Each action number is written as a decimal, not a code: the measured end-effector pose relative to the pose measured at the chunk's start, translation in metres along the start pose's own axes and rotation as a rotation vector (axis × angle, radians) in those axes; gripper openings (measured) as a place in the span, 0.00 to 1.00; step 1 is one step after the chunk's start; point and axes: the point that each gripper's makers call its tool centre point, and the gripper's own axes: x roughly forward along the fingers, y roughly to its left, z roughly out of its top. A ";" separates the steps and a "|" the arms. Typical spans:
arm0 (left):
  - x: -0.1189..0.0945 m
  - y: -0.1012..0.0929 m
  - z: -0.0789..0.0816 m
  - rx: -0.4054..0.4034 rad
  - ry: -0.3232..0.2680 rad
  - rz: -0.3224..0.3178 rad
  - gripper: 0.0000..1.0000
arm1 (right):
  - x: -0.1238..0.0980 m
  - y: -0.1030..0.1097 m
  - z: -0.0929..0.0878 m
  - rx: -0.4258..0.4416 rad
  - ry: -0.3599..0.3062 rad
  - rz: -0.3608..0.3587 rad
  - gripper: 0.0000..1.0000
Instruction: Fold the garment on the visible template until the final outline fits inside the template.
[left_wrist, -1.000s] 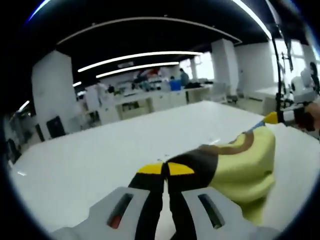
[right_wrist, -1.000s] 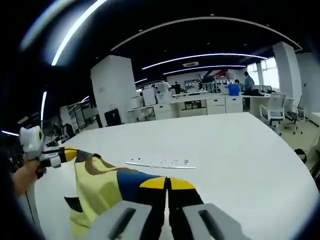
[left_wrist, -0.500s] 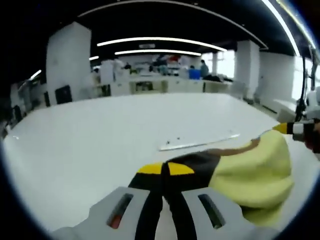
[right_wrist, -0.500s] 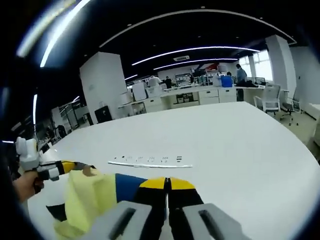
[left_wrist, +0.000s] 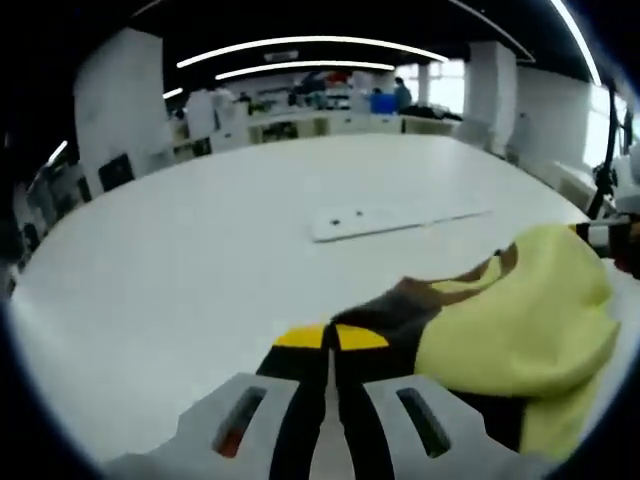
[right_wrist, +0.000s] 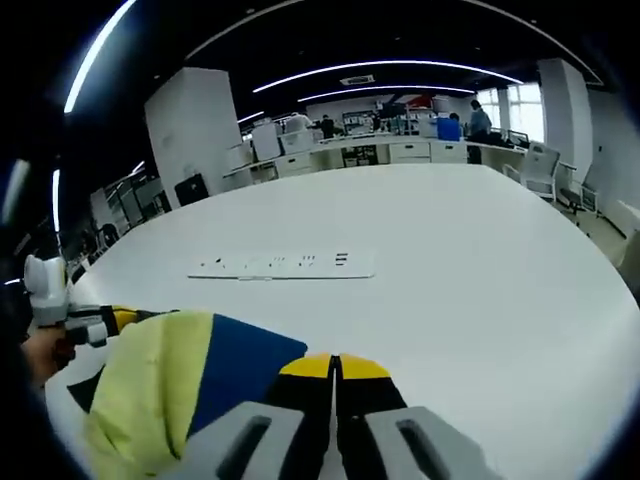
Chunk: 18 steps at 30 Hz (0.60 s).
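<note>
**Both grippers pinch one garment above the white table**

Fingers (left_wrist: 300, 338) of the left gripper (left_wrist: 330, 338), two yellow-tipped black jaws on grey bodies, stand pressed together in the left gripper view, clamped on the dark edge of one soft fabric garment in pale yellow with brown and black panels (left_wrist: 520, 330). That garment bulges to the right of the jaws, held up over the large white round-edged table (left_wrist: 180, 260). Beyond the garment on the table lies one flat white rectangular strip with small dark marks (left_wrist: 395, 218). At the far right edge of this view, just past the garment, a yellow tip and a black-and-white body of the other gripper show; how its jaws stand cannot be told from here. Rows of desks and three curved ceiling light strips fill the room behind the table.

In the right gripper view, the right gripper (right_wrist: 335, 365) has its two yellow-tipped jaws shut together on the same garment (right_wrist: 190, 385), here showing one pale yellow part and one blue panel, bunched to the left of the jaws and over the table (right_wrist: 470, 280). The strip (right_wrist: 282, 265) lies on the table beyond the garment. Left of the garment, the other gripper appears with a hand (right_wrist: 45, 350) gripping it.
</note>
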 end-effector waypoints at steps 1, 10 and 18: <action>-0.001 -0.001 0.002 -0.023 -0.009 -0.010 0.01 | 0.000 0.002 0.001 0.000 -0.003 0.003 0.00; -0.023 -0.006 0.025 -0.015 -0.097 -0.086 0.29 | -0.019 0.005 0.015 -0.021 -0.030 0.004 0.10; -0.054 -0.016 0.036 0.066 -0.149 -0.167 0.45 | -0.042 0.016 0.014 -0.021 -0.011 0.055 0.26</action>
